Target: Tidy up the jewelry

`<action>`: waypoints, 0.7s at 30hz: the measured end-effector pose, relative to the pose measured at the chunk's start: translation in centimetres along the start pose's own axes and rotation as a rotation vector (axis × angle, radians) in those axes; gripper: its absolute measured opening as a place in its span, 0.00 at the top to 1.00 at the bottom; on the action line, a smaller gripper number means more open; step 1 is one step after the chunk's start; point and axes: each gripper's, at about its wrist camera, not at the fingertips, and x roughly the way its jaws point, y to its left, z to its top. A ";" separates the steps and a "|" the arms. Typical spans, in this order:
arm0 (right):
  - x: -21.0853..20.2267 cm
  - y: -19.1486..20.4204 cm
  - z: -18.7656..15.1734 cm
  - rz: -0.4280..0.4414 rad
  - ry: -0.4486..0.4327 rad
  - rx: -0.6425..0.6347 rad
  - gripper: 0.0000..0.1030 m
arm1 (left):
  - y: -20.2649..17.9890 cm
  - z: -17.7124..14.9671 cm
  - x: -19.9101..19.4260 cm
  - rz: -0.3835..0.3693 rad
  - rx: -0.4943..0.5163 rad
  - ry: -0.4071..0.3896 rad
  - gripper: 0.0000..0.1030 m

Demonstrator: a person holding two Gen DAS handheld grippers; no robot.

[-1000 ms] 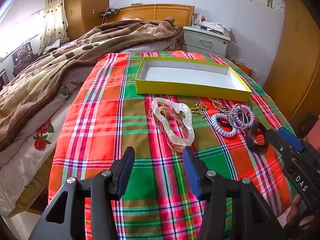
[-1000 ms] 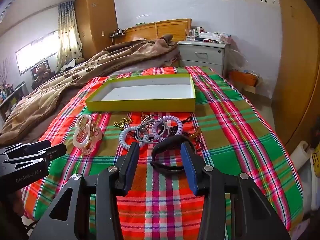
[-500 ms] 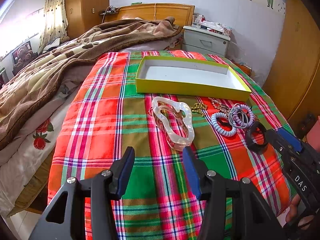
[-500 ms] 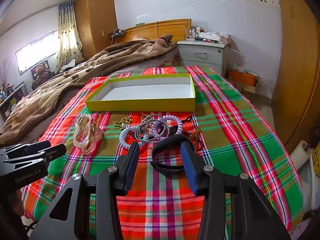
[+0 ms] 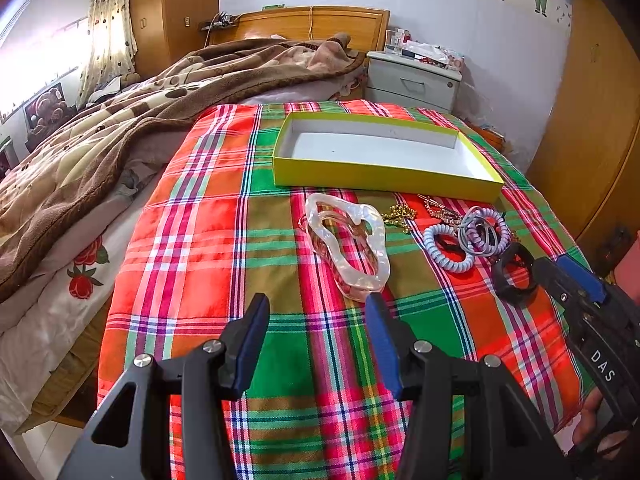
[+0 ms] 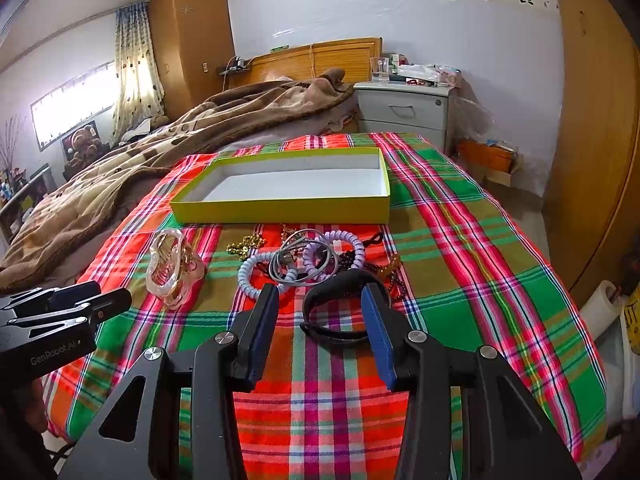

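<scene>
Two wide-open claws, the left claw (image 5: 316,314) short of a clear hair clip (image 5: 347,246) and the right claw (image 6: 318,306) straddling a black band (image 6: 343,308), hover mid-bed, apparently ready to load the empty yellow box (image 6: 280,210) behind the jewelry.

One yellow box (image 6: 280,210) sits at 12 o'clock on the bed. One clear hair claw clip (image 6: 172,270) lies at 9 o'clock, one black band (image 6: 340,308) at 6. Two spiral hair ties: one pale blue (image 6: 250,276), one lilac (image 6: 340,240). One gold bead chain (image 6: 244,245). The thinner ties and dark beads are too tangled to count.
</scene>
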 end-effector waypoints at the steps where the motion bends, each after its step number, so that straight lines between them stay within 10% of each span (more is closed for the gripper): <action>1: 0.0 0.0 0.0 0.000 0.000 0.001 0.57 | 0.0 0.0 0.0 -0.001 0.002 0.001 0.50; 21: 0.0 0.0 0.1 0.001 -0.001 0.000 0.57 | 0.0 -0.1 -0.2 0.000 0.001 0.002 0.50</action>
